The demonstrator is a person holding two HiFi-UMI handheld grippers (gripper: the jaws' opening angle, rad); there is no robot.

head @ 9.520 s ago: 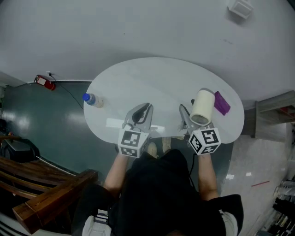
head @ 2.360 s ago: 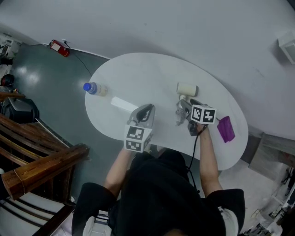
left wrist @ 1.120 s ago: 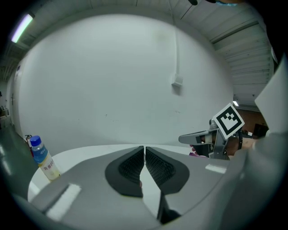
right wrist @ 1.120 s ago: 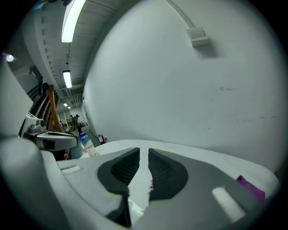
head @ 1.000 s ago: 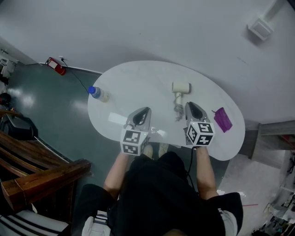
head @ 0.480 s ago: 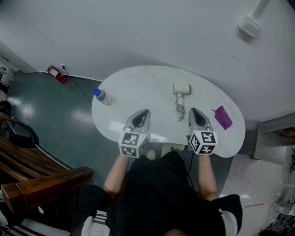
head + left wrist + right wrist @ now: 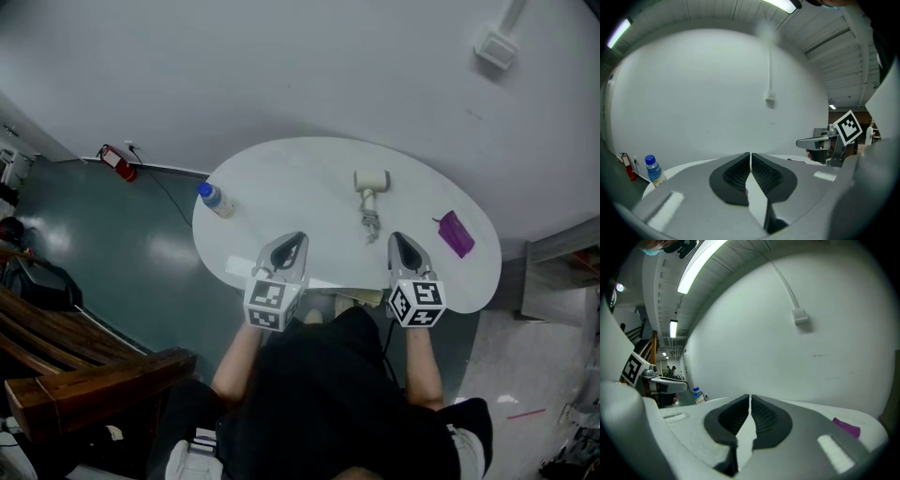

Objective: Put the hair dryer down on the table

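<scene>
The cream hair dryer (image 7: 371,187) lies on the white oval table (image 7: 281,178), its cord bunched just nearer to me; no gripper touches it. My right gripper (image 7: 396,238) hangs over the table's near edge, below and right of the dryer, jaws together with nothing between them (image 7: 749,401). My left gripper (image 7: 298,238) is over the near edge to the left, also shut and empty (image 7: 750,159). Neither gripper view shows the dryer.
A water bottle (image 7: 216,200) with a blue cap stands at the table's left end (image 7: 654,171). A purple flat object (image 7: 455,232) lies at the right end (image 7: 847,428). A red extinguisher (image 7: 115,161) lies on the floor; wooden furniture (image 7: 84,384) stands at left.
The hair dryer, held over the table earliest, now lies on it. Over the last second both grippers drew back toward the near edge, away from the dryer, and the right jaws closed.
</scene>
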